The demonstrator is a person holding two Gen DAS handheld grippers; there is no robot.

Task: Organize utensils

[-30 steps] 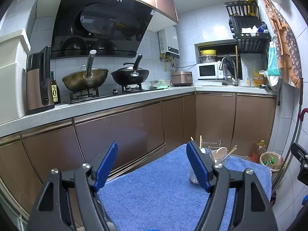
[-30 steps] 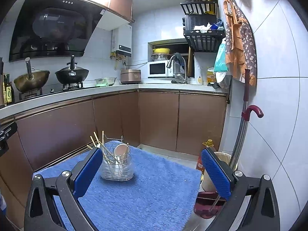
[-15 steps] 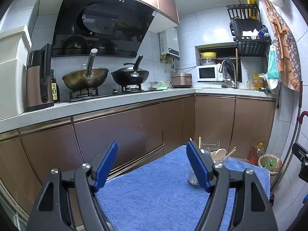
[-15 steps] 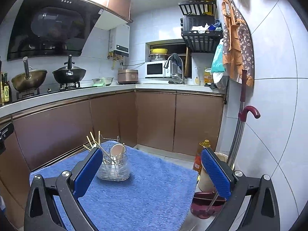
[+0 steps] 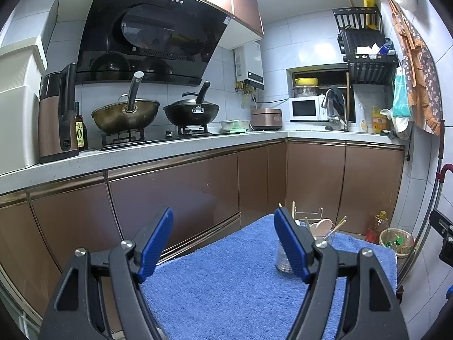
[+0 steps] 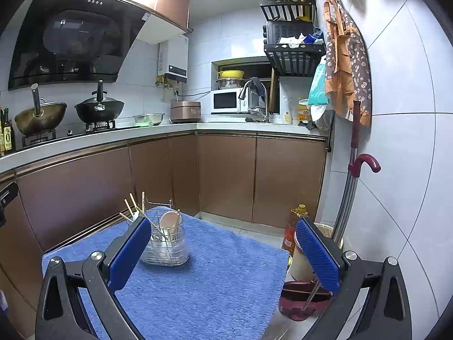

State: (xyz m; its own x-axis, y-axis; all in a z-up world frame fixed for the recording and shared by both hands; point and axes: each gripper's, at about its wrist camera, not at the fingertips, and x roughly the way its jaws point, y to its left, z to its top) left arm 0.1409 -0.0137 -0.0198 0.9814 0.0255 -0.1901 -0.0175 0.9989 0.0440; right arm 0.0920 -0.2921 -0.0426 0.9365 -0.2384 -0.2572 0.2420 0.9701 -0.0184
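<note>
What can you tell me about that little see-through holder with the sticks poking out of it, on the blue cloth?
The utensil holder looks like a clear plastic cup set in a thin wire frame with a raised wire handle behind. It stands upright on the blue towel, towards the far end. Wooden chopsticks lean out of it at angles, and a pale spoon stands bowl-up inside. Neither the left gripper nor the right gripper touches it; both are open and empty.

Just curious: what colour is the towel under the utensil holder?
Blue; the towel shows best in the right wrist view.
</note>
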